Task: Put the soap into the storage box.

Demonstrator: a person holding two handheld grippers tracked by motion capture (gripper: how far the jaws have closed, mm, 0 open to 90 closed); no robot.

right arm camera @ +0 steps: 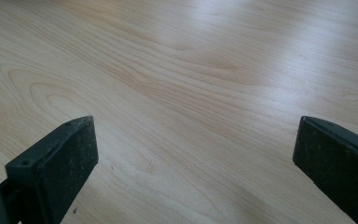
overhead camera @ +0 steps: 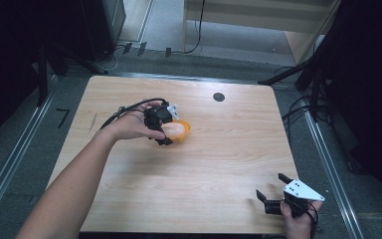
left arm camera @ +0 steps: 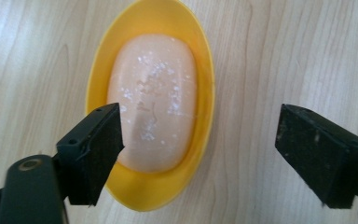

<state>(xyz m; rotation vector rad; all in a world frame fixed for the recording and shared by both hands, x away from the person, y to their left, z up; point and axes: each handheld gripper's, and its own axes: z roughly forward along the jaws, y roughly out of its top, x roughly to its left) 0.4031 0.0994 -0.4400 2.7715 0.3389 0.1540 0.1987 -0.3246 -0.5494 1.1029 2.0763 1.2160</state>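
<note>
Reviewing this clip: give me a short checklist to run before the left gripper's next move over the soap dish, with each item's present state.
1. Soap lies inside the yellow dish, flat: ok.
2. Left gripper fingers apart, nothing pressed between them: ok.
3. Left gripper centred on the soap: not ok; the soap sits toward one finger, the other is over bare table.
4. Finger clear of the dish rim: cannot tell; one finger overlaps the rim in the left gripper view.
5. Right gripper open, at the table's near corner, away from the dish: ok.
</note>
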